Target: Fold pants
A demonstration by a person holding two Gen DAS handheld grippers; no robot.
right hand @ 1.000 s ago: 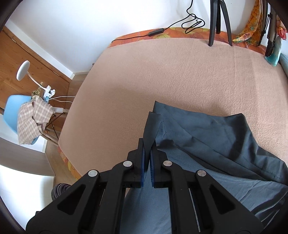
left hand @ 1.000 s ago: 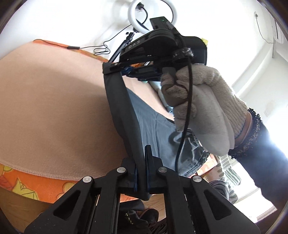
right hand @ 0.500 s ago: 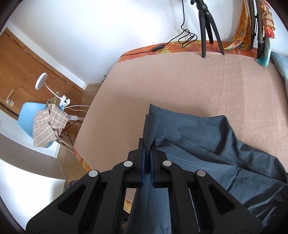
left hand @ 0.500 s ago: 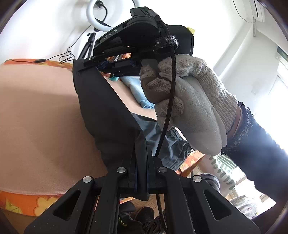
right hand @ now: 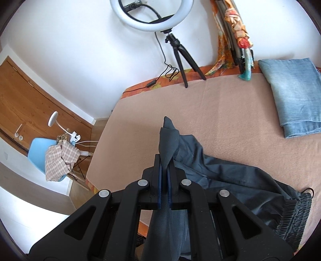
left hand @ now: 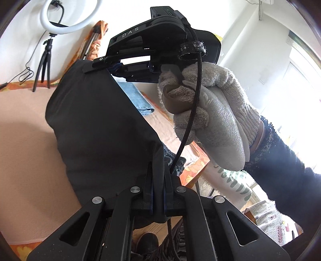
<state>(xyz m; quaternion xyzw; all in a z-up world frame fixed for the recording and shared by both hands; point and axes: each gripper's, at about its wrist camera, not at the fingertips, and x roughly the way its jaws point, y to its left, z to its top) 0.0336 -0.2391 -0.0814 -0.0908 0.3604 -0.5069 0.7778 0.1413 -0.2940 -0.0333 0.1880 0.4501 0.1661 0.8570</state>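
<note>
I have the dark pants (right hand: 230, 180) pinched in both tools. The fingers of my left gripper (left hand: 157, 176) are pressed together on an edge of the cloth, and a broad dark panel of it hangs stretched from there up to my right gripper (left hand: 100, 64), which shows in the left wrist view held in my gloved right hand (left hand: 210, 112). In the right wrist view the fingers of that right gripper are likewise closed on a peaked fold of the fabric that sticks up just past the tips.

What has changed over the last second: both of my hands have come up and swung across the bed (right hand: 230, 112). A second ago the cloth between the grippers was a narrow strip lying close to the blanket; now it is a wide, taut sheet lifted clear of it. From the right wrist the far wall, the ring light (right hand: 152, 16) and a folded pair of light blue jeans (right hand: 295, 94) near the bed's far right corner have come into view.

The rest of the pants trails over the bed towards its near right edge, the gathered waistband (right hand: 295, 212) lying there. I judge this is the lift before a fold: the held end is raised and spread, ready to be carried over the part lying on the bed.
</note>
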